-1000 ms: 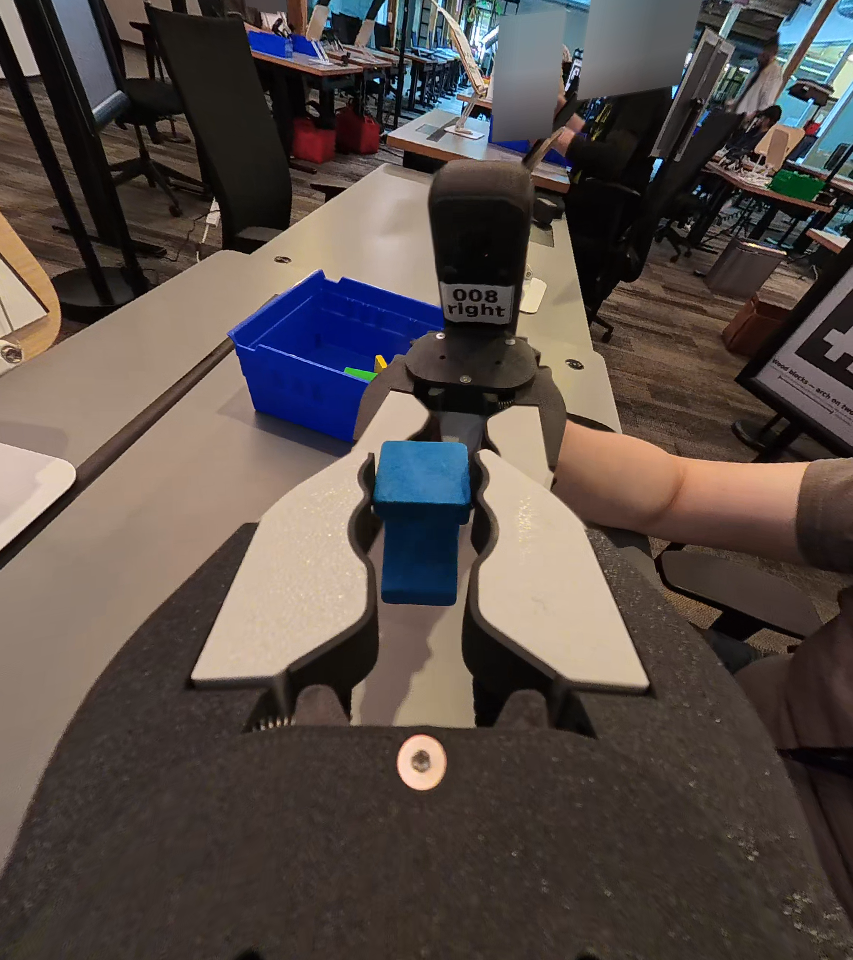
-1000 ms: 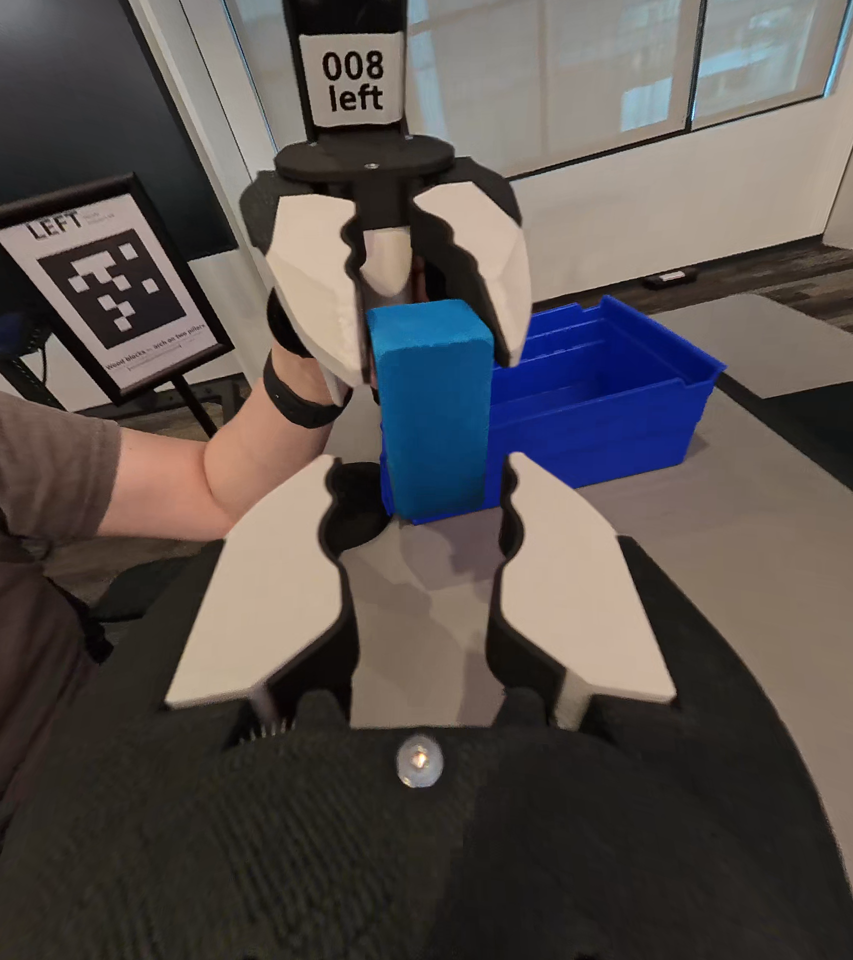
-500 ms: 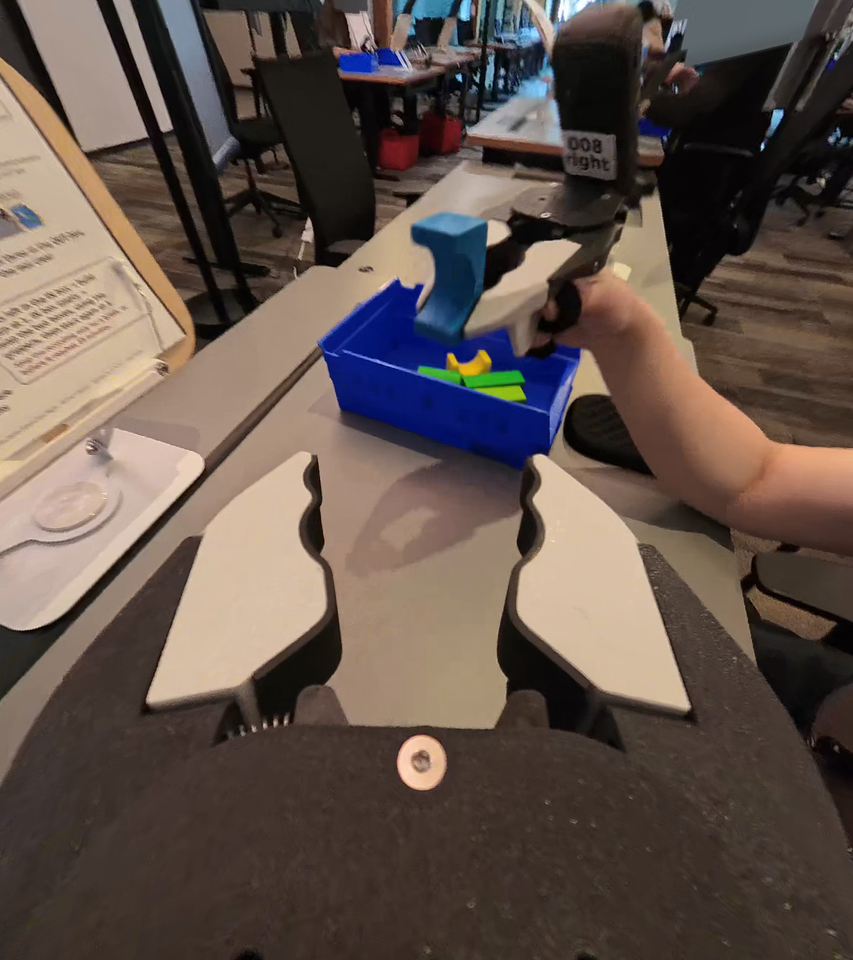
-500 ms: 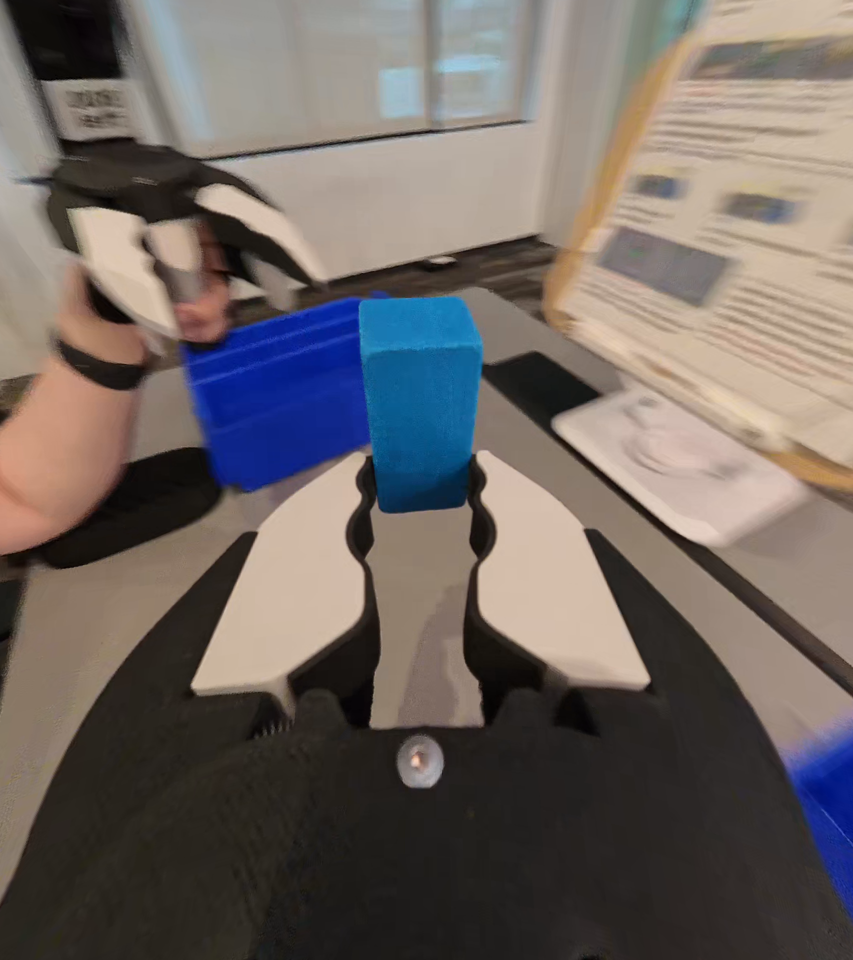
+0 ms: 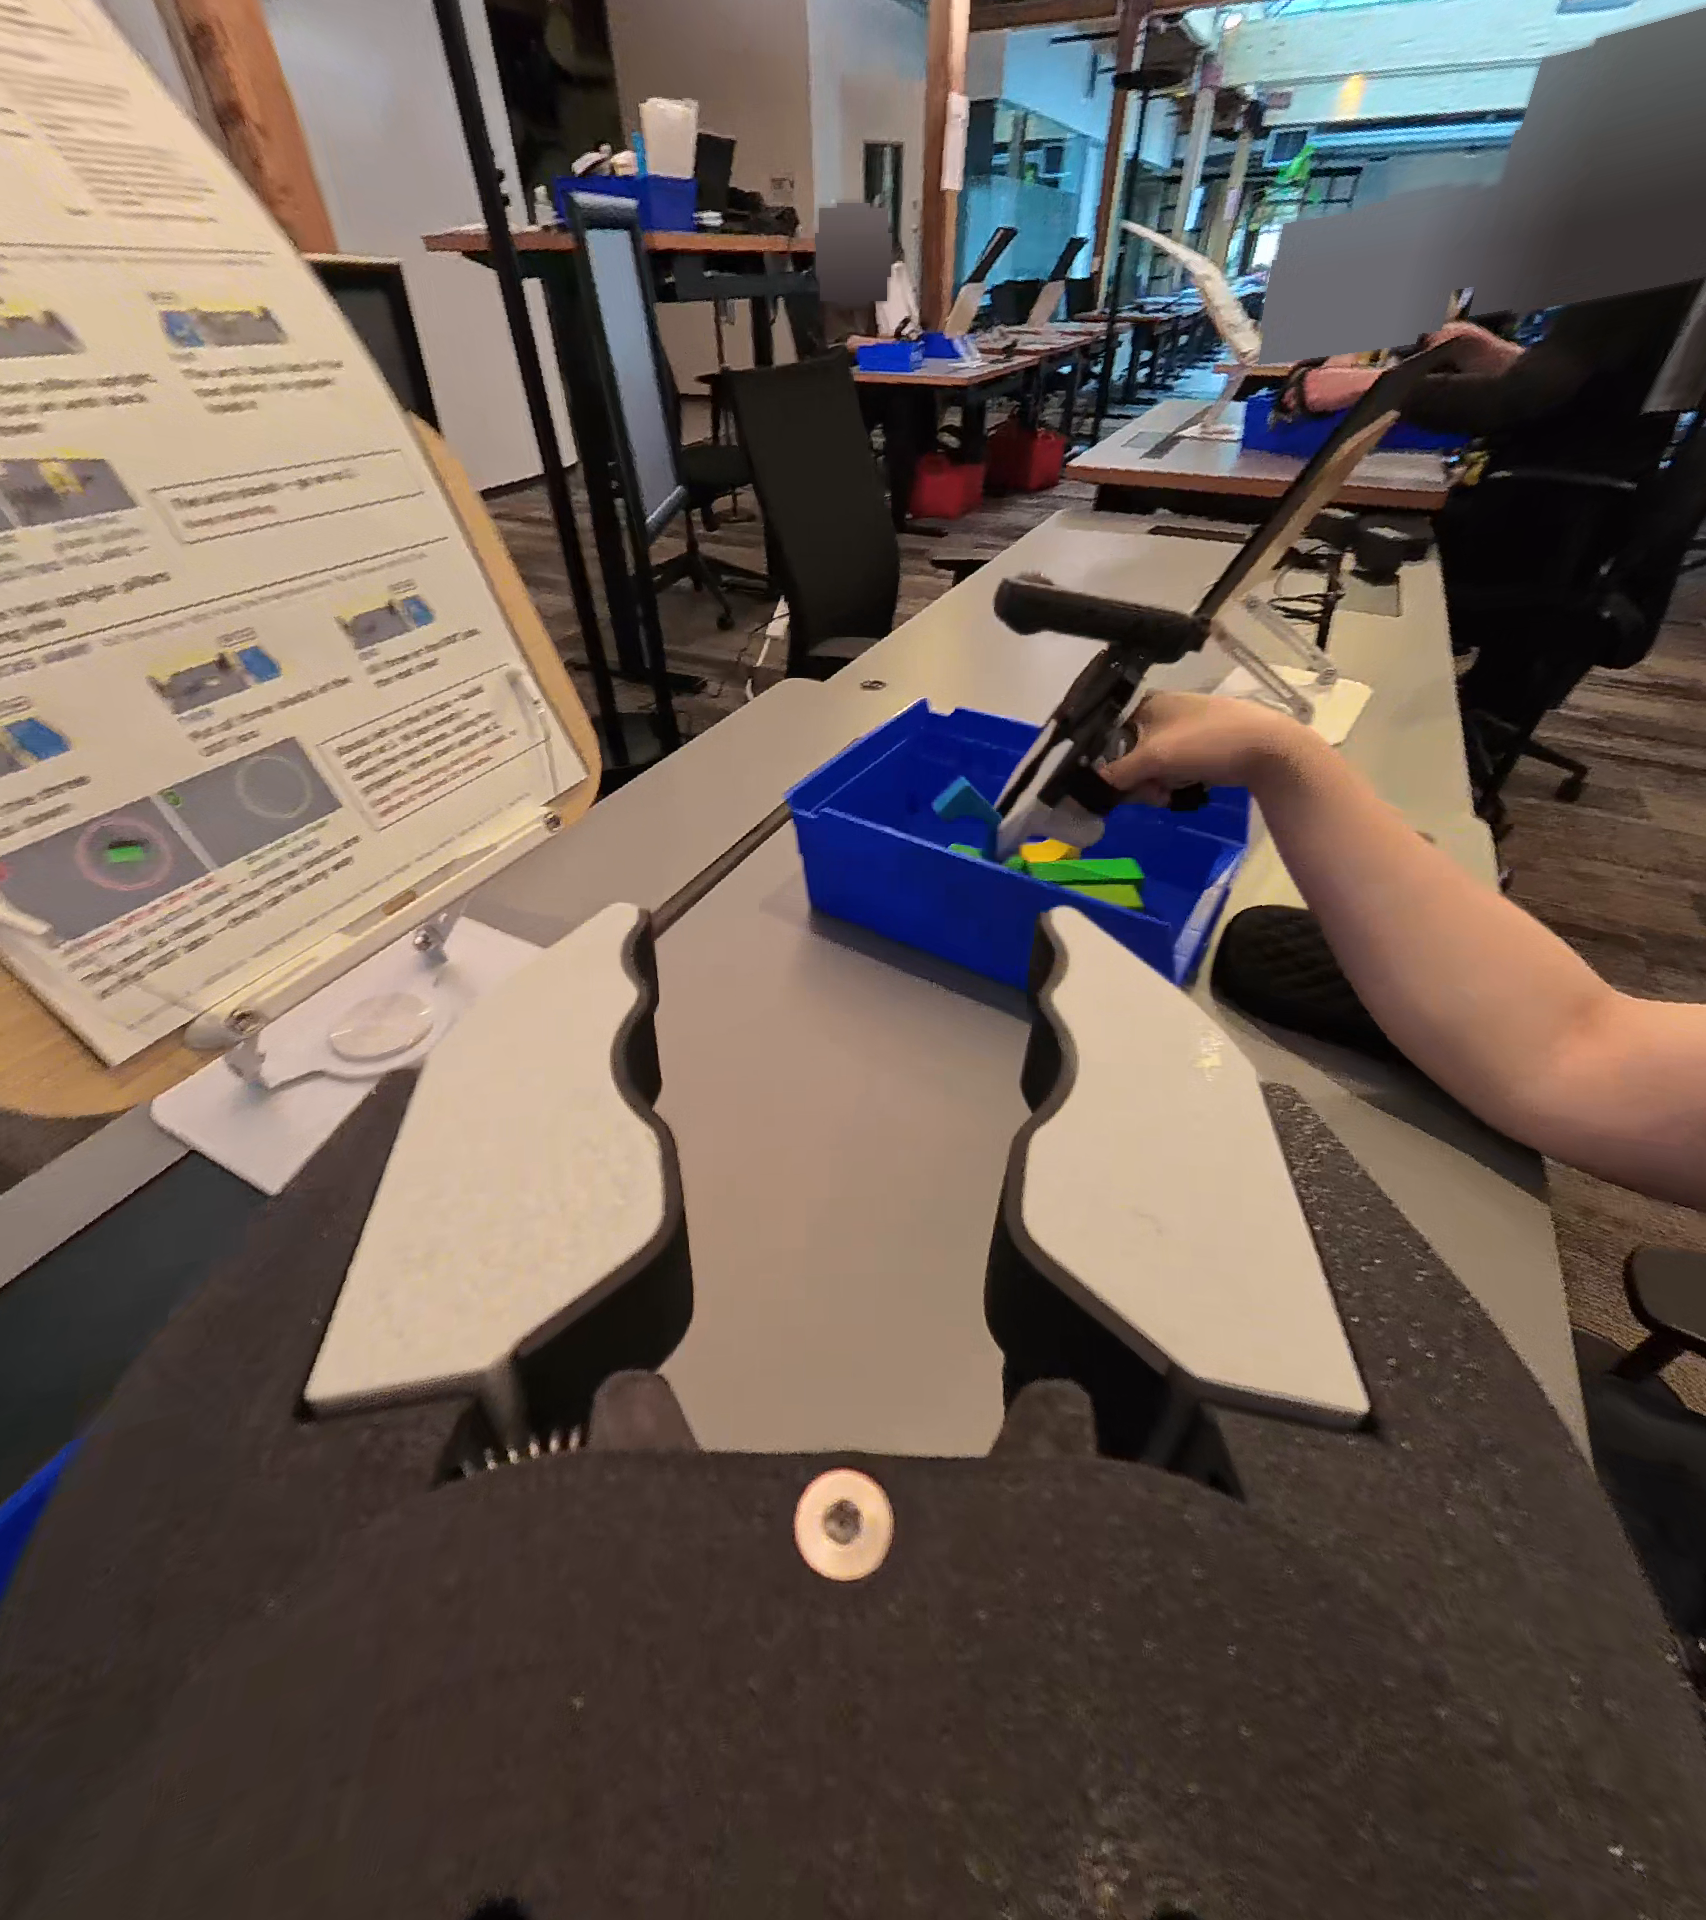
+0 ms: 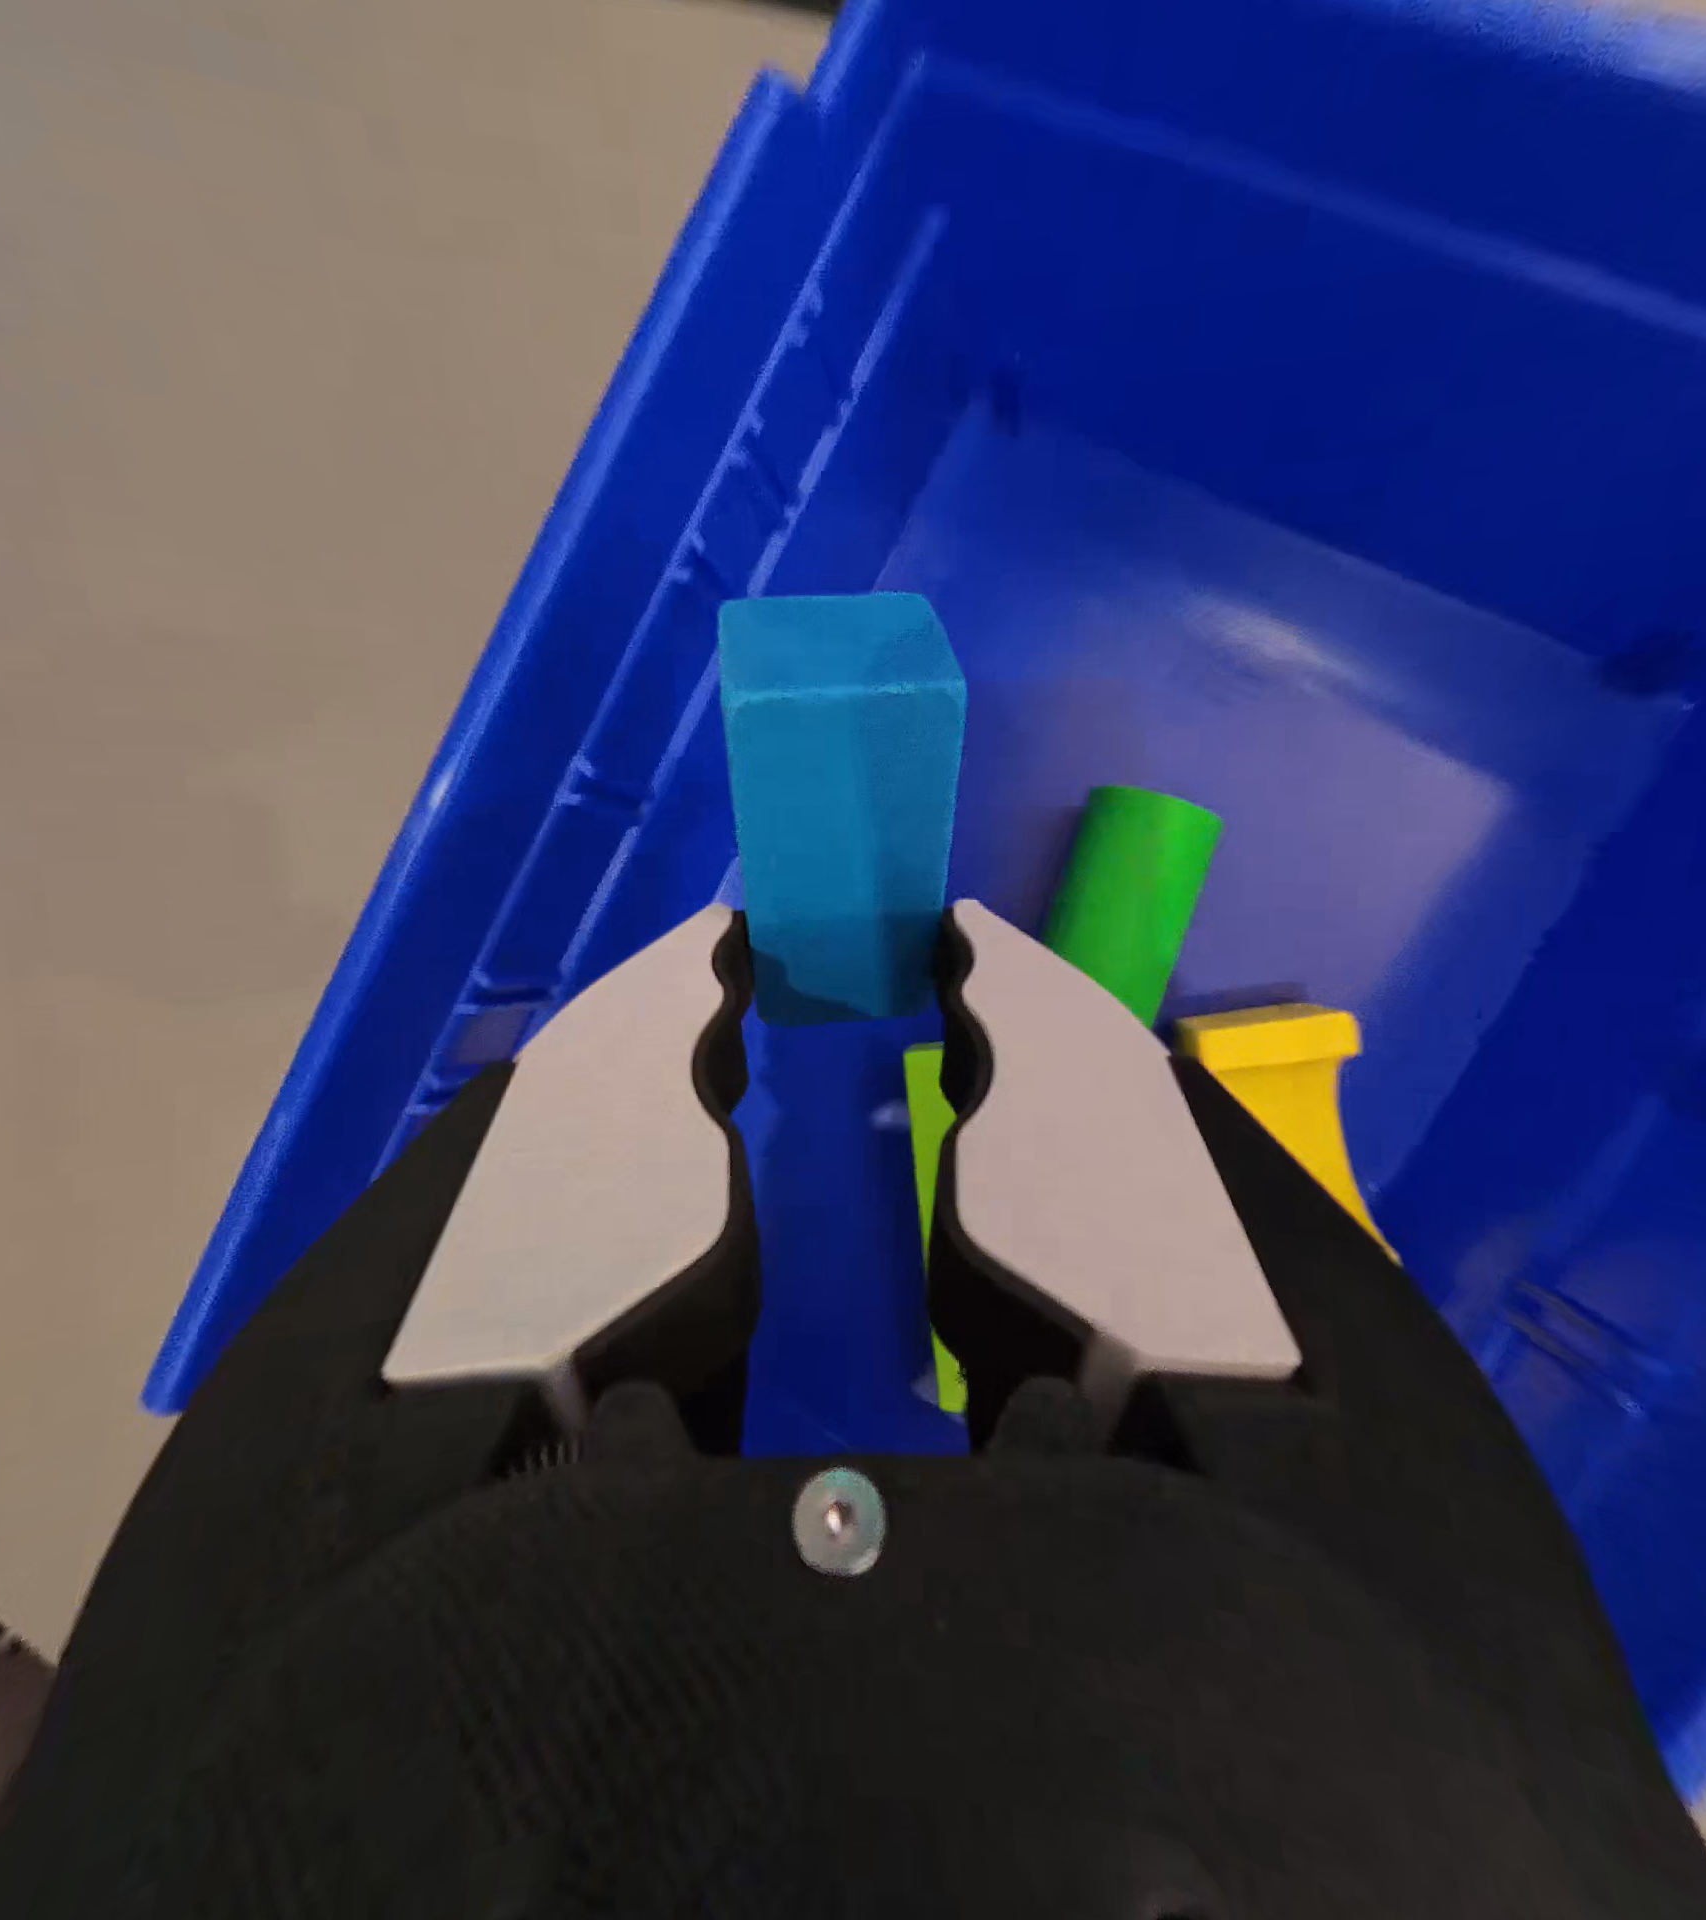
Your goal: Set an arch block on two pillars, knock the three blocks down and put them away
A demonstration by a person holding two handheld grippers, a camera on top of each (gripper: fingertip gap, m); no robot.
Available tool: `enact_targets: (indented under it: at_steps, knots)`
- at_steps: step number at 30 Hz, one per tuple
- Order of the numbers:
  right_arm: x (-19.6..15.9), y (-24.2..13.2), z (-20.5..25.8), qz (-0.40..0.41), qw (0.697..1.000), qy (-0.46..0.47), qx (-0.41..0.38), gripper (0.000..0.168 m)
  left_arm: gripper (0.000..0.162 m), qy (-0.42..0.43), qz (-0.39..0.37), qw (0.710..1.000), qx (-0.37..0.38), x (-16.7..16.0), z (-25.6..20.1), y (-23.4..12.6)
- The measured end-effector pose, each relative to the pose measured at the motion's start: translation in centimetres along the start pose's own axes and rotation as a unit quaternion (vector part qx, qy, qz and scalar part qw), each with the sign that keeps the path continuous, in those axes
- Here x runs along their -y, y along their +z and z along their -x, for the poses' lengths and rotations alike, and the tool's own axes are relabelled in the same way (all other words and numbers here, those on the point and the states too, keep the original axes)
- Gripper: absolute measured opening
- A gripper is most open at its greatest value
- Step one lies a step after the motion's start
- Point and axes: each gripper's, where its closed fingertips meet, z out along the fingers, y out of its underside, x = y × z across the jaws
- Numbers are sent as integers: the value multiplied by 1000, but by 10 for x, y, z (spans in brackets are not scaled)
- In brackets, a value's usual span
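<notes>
Our right tool (image 6: 841, 961) grips the blue block (image 6: 844, 800) inside the blue bin (image 6: 537, 831), above a green cylinder (image 6: 1129, 894) and a yellow piece (image 6: 1275, 1101) half hidden by its fingers. Our left tool (image 5: 841, 997) hangs wide apart over the surface (image 5: 828, 1143) near the bin.

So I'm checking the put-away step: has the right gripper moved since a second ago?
Yes. The right gripper, shut on the blue block, went from mid-table, facing the left gripper, down into the blue bin.
</notes>
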Motion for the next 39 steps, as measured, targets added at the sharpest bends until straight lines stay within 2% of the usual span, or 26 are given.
enact_targets:
  at_steps: [5, 8, 11, 15, 17, 18, 21, 24, 25, 28, 29, 32, 35, 39]
  knots:
    - [-25, 32, -5, 94, 995, 1, -12, 36, 68, -13, 18, 996, 83, -5, 32, -25]
    - [-23, 24, -8, 78, 997, 7, -8, 43, 69, -23, 21, 989, 148, -8, 57, -46]
    - [-13, -20, -14, 19, 999, 20, -25, 48, 69, -45, 53, 971, 228, -22, 86, -72]
    - [5, -108, -36, -136, 983, 48, -114, 47, 71, -76, 151, 921, 352, -64, 129, -119]
    - [14, -131, -59, -180, 971, 70, -138, 48, 70, -103, 179, 893, 400, -82, 148, -143]
    - [15, -133, -77, -173, 970, 86, -149, 51, 70, -121, 189, 882, 414, -91, 154, -152]
    - [-4, -113, -125, -67, 978, 128, -153, 53, 69, -168, 225, 859, 429, -118, 164, -168]
    - [-33, -81, -144, 13, 980, 149, -129, 53, 66, -221, 283, 817, 451, -149, 170, -186]
    - [-38, -70, -145, 20, 981, 151, -120, 55, 67, -227, 301, 799, 468, -158, 174, -194]
    - [-38, -43, -141, 13, 987, 144, -77, 46, 65, -243, 345, 758, 498, -179, 181, -212]
    - [-42, -39, -140, 38, 985, 149, -72, 46, 64, -251, 354, 751, 497, -185, 182, -213]
    - [-53, -31, -131, 87, 986, 127, -71, 26, 63, -271, 382, 738, 486, -203, 183, -211]
    - [-63, -31, -124, 133, 979, 131, -77, 9, 63, -290, 434, 704, 481, -226, 179, -217]
    - [-66, -33, -124, 163, 972, 131, -109, 9, 57, -308, 473, 680, 468, -246, 175, -221]
